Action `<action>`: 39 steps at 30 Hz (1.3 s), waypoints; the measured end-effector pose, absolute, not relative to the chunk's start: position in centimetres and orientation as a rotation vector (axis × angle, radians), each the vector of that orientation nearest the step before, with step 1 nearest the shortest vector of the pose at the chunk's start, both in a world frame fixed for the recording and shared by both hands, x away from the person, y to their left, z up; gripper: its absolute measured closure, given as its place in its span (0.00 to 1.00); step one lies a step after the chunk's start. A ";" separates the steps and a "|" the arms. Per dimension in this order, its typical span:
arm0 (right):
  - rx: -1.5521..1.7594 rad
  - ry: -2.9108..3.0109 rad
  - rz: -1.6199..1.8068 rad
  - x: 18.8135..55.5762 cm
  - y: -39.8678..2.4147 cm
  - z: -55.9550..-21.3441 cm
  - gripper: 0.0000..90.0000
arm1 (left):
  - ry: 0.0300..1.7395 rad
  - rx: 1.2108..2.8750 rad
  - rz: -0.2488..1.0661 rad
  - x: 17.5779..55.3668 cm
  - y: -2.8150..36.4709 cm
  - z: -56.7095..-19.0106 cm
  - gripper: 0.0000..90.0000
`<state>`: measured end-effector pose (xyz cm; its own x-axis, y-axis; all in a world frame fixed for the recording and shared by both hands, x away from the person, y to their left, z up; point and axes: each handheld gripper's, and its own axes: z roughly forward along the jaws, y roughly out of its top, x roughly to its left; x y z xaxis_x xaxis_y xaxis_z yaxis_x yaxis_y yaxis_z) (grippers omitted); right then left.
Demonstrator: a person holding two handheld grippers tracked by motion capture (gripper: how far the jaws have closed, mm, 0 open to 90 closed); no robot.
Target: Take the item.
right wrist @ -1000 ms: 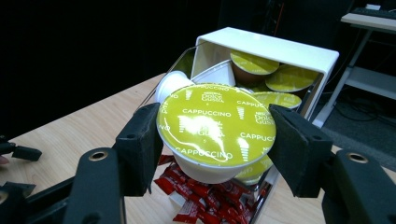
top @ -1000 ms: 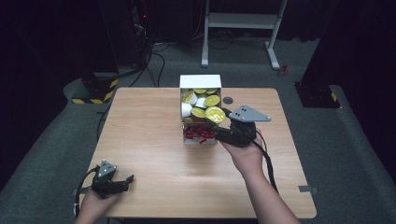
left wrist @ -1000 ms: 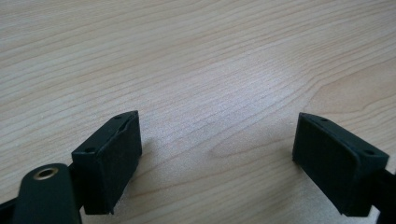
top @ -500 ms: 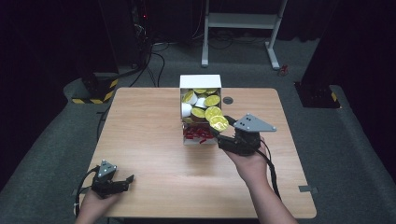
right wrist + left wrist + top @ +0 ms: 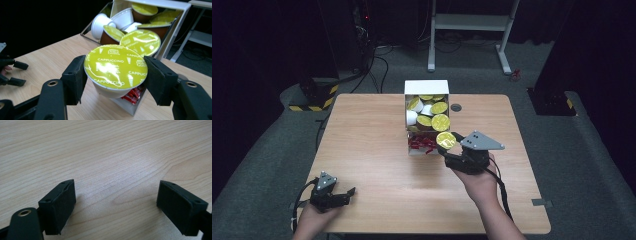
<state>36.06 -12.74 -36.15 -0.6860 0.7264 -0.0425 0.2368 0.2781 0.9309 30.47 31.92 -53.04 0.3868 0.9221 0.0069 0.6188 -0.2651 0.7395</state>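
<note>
Near the front left corner of the table (image 5: 372,150), the left gripper (image 5: 343,194) rests low on the wood in the person's left hand (image 5: 312,220); the left gripper view shows its two black jaws spread wide over bare woodgrain, with nothing between them

Further in, right of the table's middle, the right hand (image 5: 479,182) holds the right gripper (image 5: 115,72), whose pads are pinched on the two sides of a coffee capsule (image 5: 115,68) with a yellow-green foil lid printed CAPPUCCINO. The capsule sits upright between the pads, lifted off the wood, just in front of the white box (image 5: 427,87)

That box stands toward the far edge, near its middle, open side up and heaped with more capsules (image 5: 432,112), some lid-up, some on their sides. Red sachets (image 5: 422,143) lie in its nearest compartment
</note>
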 end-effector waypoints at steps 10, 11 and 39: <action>0.890 2.119 1.384 35.8 -12.9 -38.2 0.42 | 1.318 1.990 0.591 30.5 31.9 -53.0 0.18; 0.890 2.124 1.381 35.8 -12.9 -38.5 0.42 | 1.319 1.989 0.591 30.5 31.9 -53.0 0.18; 1.013 2.165 1.246 35.9 -14.8 -45.3 0.42 | 1.319 1.989 0.591 30.5 31.9 -53.0 0.18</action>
